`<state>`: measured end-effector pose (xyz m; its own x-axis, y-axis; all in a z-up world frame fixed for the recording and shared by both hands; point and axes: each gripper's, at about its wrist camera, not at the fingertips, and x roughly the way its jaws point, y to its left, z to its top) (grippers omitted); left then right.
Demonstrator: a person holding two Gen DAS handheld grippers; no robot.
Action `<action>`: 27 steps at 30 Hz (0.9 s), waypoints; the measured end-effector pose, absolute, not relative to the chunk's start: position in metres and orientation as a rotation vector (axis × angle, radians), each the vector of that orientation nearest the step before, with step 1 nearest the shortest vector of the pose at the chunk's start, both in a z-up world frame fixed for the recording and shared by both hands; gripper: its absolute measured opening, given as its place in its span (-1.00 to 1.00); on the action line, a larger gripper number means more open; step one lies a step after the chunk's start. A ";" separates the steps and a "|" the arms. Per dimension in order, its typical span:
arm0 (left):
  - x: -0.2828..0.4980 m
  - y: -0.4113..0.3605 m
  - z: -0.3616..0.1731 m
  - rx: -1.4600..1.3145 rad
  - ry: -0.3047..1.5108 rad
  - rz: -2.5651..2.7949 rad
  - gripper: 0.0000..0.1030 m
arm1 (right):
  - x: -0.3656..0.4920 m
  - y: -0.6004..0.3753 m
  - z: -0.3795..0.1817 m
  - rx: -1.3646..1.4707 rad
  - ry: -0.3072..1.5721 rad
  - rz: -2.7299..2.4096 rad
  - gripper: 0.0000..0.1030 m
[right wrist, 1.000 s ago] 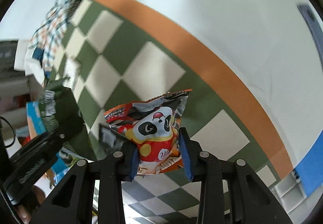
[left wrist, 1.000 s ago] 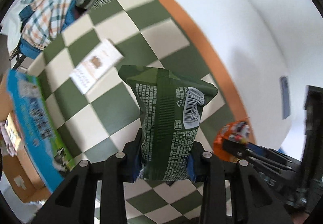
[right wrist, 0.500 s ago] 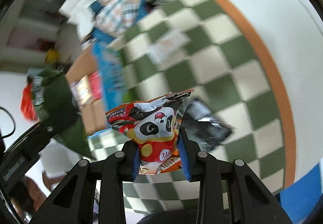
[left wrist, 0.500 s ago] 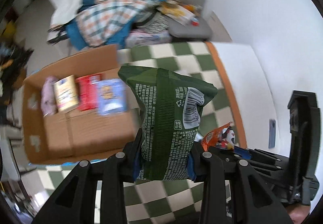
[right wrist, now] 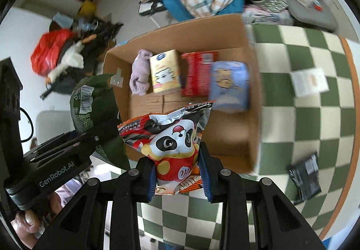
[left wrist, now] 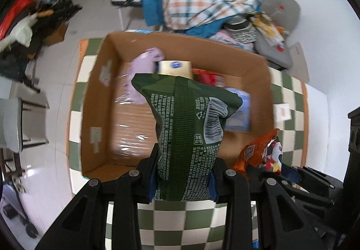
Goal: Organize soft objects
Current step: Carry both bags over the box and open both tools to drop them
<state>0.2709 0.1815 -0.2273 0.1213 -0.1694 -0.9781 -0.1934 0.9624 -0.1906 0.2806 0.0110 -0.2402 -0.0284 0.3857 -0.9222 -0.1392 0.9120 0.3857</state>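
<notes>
My left gripper [left wrist: 183, 179] is shut on a dark green snack bag [left wrist: 189, 128] and holds it upright above the near edge of an open cardboard box [left wrist: 96, 83]. My right gripper [right wrist: 177, 175] is shut on an orange panda snack bag [right wrist: 171, 137], also over the box's [right wrist: 252, 115] near edge. The box holds a lilac cloth [right wrist: 139, 74], a yellow pack [right wrist: 165, 72], a red pack [right wrist: 198, 74] and a blue pack [right wrist: 229, 85]. The panda bag [left wrist: 261, 151] shows at the right of the left wrist view; the green bag [right wrist: 92, 101] shows at the left of the right wrist view.
The box sits on a green and white checked mat [right wrist: 303, 119]. A white packet [right wrist: 309, 80] and a black packet [right wrist: 307, 175] lie on the mat right of the box. Plaid clothes [left wrist: 202, 4] and a grey cushion [left wrist: 279, 31] are piled behind it. Clutter lies at far left.
Both grippers have swung from the mat by the wall towards the box, each still holding its bag. The box now lies directly ahead and below them.
</notes>
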 end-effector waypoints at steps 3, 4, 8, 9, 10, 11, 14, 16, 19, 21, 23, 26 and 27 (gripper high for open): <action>0.277 0.201 -0.247 -0.316 1.495 0.038 -0.38 | 0.287 0.044 -0.257 0.156 1.577 0.430 -0.33; 0.278 0.207 -0.253 -0.322 1.508 0.042 -0.38 | 0.289 0.052 -0.263 0.150 1.589 0.431 -0.33; 0.284 0.223 -0.277 -0.337 1.560 0.055 -0.38 | 0.296 0.079 -0.284 0.117 1.617 0.430 -0.33; 0.285 0.227 -0.283 -0.340 1.571 0.058 -0.38 | 0.297 0.084 -0.290 0.110 1.625 0.429 -0.33; 0.286 0.231 -0.289 -0.344 1.583 0.057 -0.38 | 0.299 0.090 -0.295 0.103 1.632 0.428 -0.33; 0.286 0.233 -0.293 -0.348 1.593 0.058 -0.37 | 0.300 0.095 -0.300 0.096 1.639 0.426 -0.33; 0.289 0.237 -0.303 -0.357 1.619 0.041 -0.37 | 0.302 0.105 -0.312 0.080 1.653 0.425 -0.33; 0.289 0.238 -0.307 -0.355 1.643 0.033 -0.36 | 0.303 0.112 -0.322 0.069 1.676 0.442 -0.31; 0.290 0.240 -0.315 -0.371 1.670 0.039 -0.34 | 0.303 0.119 -0.333 0.036 1.705 0.440 -0.26; 0.290 0.242 -0.316 -0.373 1.676 0.046 -0.31 | 0.303 0.120 -0.337 0.021 1.716 0.433 -0.22; 0.290 0.243 -0.317 -0.368 1.676 0.051 -0.22 | 0.302 0.120 -0.342 0.019 1.726 0.429 -0.19; 0.288 0.244 -0.316 -0.361 1.674 0.055 -0.17 | 0.300 0.116 -0.343 0.009 1.722 0.417 0.04; 0.286 0.244 -0.315 -0.363 1.669 0.057 -0.14 | 0.300 0.116 -0.343 0.011 1.720 0.414 0.19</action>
<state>0.2859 0.2438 -0.3147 -0.0865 -0.2028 -0.9754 -0.2691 0.9474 -0.1731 0.2999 0.1155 -0.3430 -0.1972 0.2367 -0.9513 -0.2225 0.9343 0.2786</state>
